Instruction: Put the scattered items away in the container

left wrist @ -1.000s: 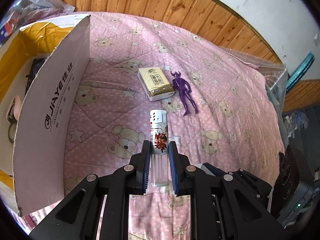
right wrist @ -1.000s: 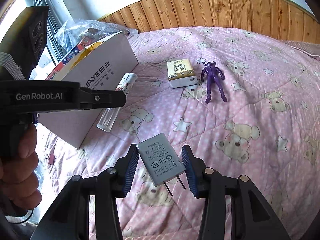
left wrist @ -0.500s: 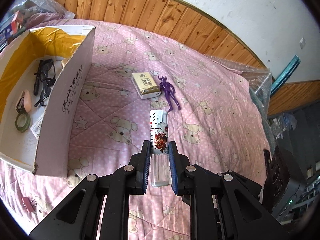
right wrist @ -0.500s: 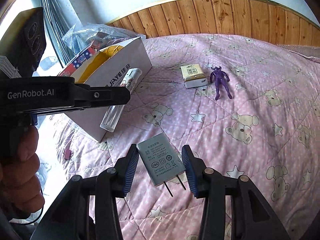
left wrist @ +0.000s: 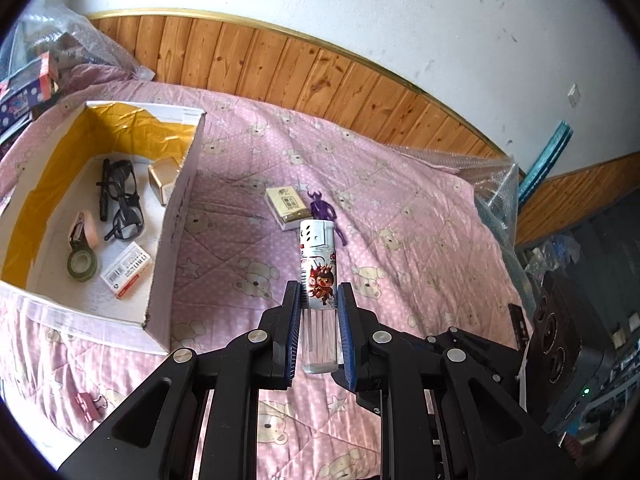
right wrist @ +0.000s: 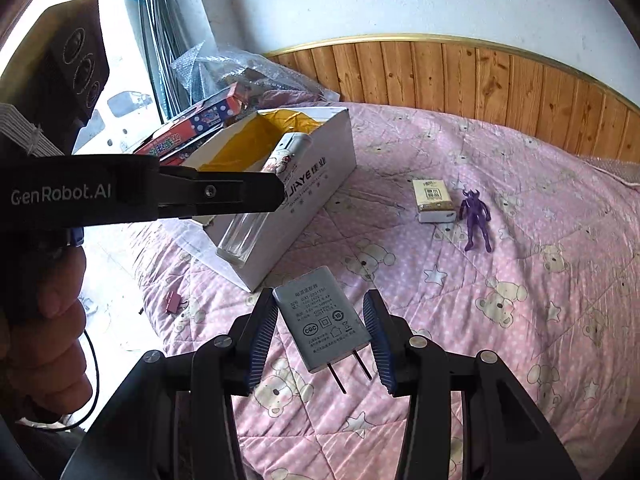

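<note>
My left gripper point(left wrist: 319, 312) is shut on a clear lighter point(left wrist: 318, 276) with a white cap and a red cartoon label, held in the air over the pink bedspread. The same lighter point(right wrist: 262, 204) shows in the right wrist view, in front of the box. My right gripper point(right wrist: 320, 328) is shut on a grey plug adapter point(right wrist: 322, 324), prongs toward the camera. The open white cardboard box point(left wrist: 176, 216) lies to the left, with black glasses point(left wrist: 120, 200), a tape roll point(left wrist: 82, 265) and small packs inside. A tissue pack point(left wrist: 287, 207) and a purple figure point(left wrist: 325, 216) lie on the bed.
A pink binder clip point(left wrist: 89, 404) lies on the bedspread near the front left. Colourful boxes and bubble wrap point(right wrist: 224, 80) are piled behind the box. A wooden wall panel point(left wrist: 304, 76) runs behind the bed. A person's hand point(right wrist: 44, 320) grips the left handle.
Both grippers have risen with their loads, so the bed looks farther away. More of the box's inside has come into the left wrist view.
</note>
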`<state>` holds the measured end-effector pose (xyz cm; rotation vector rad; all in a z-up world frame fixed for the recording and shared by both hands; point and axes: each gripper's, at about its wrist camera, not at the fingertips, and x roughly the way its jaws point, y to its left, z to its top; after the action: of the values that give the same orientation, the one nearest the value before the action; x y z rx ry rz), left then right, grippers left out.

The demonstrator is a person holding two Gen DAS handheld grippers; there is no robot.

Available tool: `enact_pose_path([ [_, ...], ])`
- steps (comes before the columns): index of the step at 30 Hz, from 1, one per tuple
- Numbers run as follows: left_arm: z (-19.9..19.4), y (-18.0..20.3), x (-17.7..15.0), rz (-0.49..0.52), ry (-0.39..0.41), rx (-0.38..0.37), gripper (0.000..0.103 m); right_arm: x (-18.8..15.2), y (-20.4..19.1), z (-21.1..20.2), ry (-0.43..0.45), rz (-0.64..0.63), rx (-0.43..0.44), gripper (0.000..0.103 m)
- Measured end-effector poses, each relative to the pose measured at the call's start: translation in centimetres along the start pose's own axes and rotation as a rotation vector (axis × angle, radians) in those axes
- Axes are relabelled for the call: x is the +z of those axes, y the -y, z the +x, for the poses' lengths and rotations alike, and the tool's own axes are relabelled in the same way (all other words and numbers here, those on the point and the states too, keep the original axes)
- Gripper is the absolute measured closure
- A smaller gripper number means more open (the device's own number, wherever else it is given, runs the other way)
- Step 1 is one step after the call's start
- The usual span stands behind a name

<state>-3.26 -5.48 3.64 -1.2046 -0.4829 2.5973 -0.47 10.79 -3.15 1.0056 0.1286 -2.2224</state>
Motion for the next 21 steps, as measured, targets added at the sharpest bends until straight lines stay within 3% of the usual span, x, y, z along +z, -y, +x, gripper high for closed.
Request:
enact_pose_path([
  [10, -3.8, -3.7, 1.1, -0.047, 0.07, 0.014, 0.085, 3.5, -3.3, -0.8, 0.043, -0.086, 0.052, 0.057],
  [21, -6.0, -9.0, 3.5, -0.102, 0.14, 0.078, 0.085, 8.0, -5.9, -0.6, 0.076, -0.164, 0.094, 0.057],
])
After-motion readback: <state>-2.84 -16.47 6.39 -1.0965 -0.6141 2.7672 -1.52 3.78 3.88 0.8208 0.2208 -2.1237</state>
